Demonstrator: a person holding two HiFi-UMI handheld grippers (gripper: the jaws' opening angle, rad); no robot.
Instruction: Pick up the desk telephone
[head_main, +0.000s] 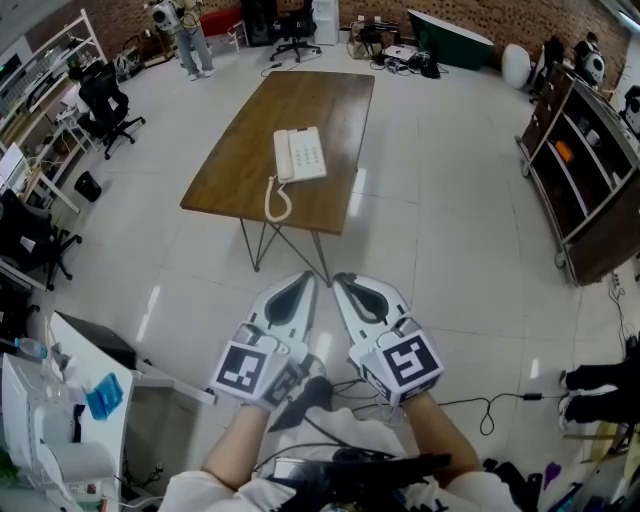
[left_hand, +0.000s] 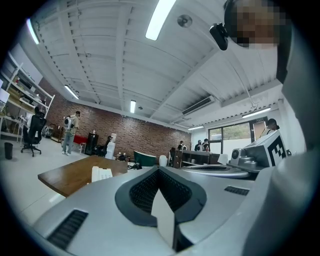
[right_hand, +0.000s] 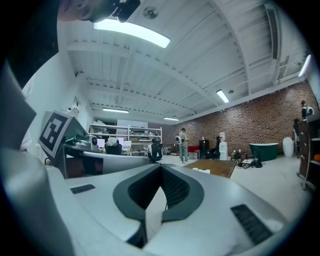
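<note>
Holding the left hand-held gripper (head_main: 306, 282) and the right hand-held gripper (head_main: 342, 284) clenched and empty, side by side above the pale tiled floor (head_main: 450, 200), we see the white corded desk telephone (head_main: 300, 155) lying near the near edge of the brown wooden desk (head_main: 300, 95), well apart from both.

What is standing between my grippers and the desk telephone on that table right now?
Nothing visible does. Only open floor lies between the left gripper and right gripper and the table. The desk telephone sits near the table's near edge, its coiled cord on the near side, with nothing else on the tabletop.
</note>
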